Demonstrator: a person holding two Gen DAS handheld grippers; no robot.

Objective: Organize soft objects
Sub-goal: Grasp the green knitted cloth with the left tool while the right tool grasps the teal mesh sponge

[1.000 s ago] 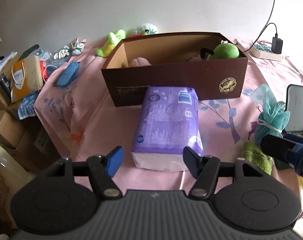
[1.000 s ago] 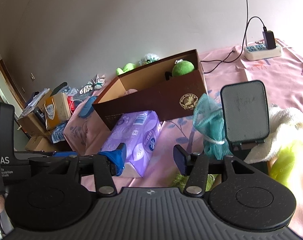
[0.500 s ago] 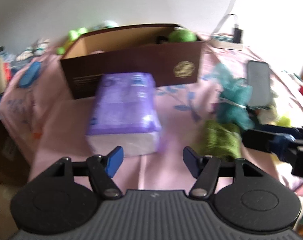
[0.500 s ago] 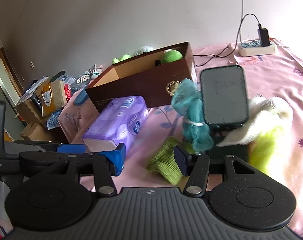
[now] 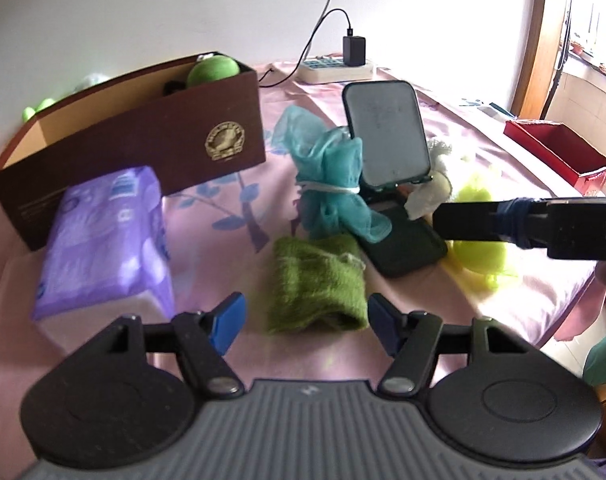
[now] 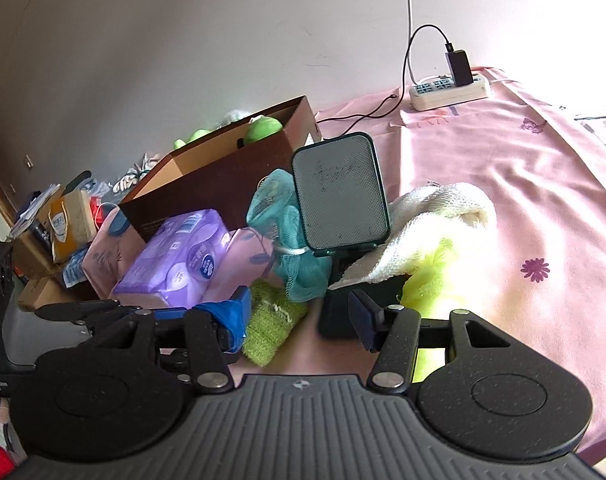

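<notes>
A green knitted cloth lies on the pink bedsheet, straight ahead of my open left gripper; it also shows in the right wrist view. A teal mesh sponge sits behind it, and a purple tissue pack lies to the left. A brown box at the back holds a green plush. My right gripper is open and empty, near a white towel and a yellow-green cloth.
A phone on a dark stand stands between the sponge and the towel. A power strip with a charger lies at the back. A red tray sits far right. Clutter and boxes lie off the bed's left edge.
My left gripper has swung right, from facing the tissue pack to facing the green knitted cloth. My right gripper has shifted right and closer to the phone stand and towel.
</notes>
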